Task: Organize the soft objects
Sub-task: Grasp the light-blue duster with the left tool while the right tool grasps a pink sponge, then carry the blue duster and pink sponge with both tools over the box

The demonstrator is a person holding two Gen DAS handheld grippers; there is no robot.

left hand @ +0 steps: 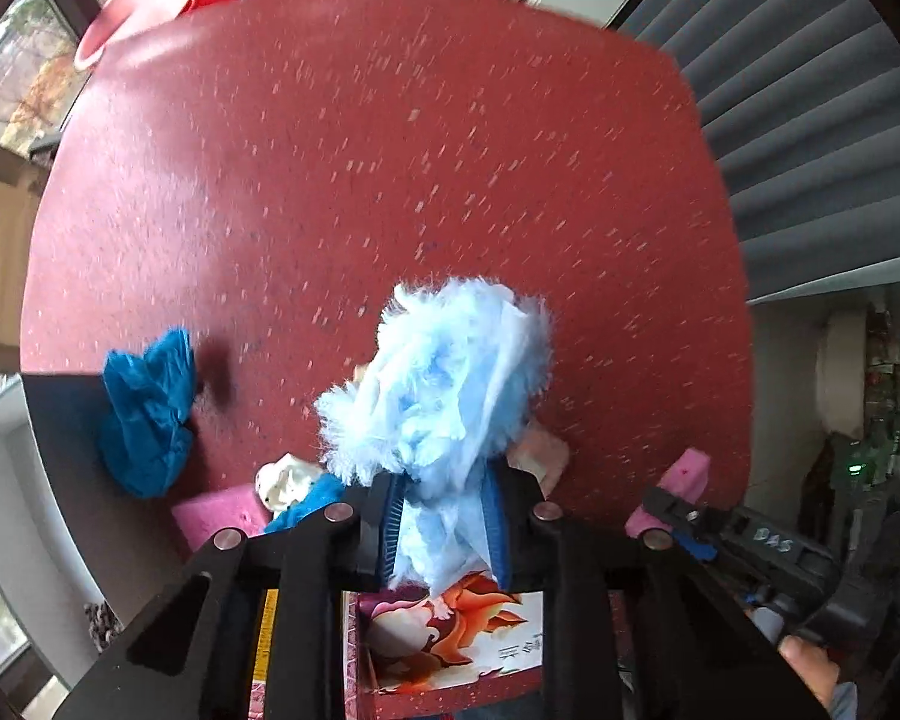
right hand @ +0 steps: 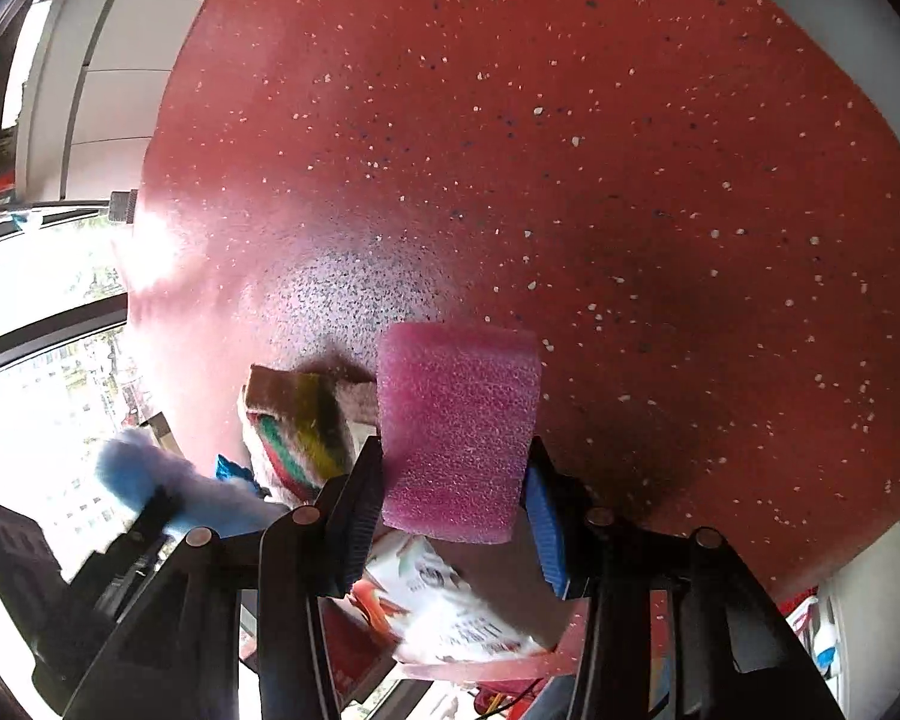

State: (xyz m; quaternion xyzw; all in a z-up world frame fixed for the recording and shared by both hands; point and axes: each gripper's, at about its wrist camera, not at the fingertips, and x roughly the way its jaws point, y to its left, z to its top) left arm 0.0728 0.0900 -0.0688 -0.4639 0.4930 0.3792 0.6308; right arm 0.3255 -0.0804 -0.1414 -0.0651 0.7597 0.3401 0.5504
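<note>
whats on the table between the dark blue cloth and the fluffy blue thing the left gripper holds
Bare red tabletop, in the left wrist view, between the dark blue cloth and the fluffy light blue duster in the left gripper.

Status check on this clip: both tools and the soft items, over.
Left tool shut on fluffy blue duster. Right tool shut on pink sponge. Blue cloth loose on red table.

We see the far and right stretch of the red table (left hand: 390,150) open for passage. Near edge crowded: blue cloth (left hand: 144,414) left, pink sponge (left hand: 222,519), striped cloth (right hand: 297,426), printed box (left hand: 450,636). Pink basin (left hand: 138,6) at far-left corner.
</note>
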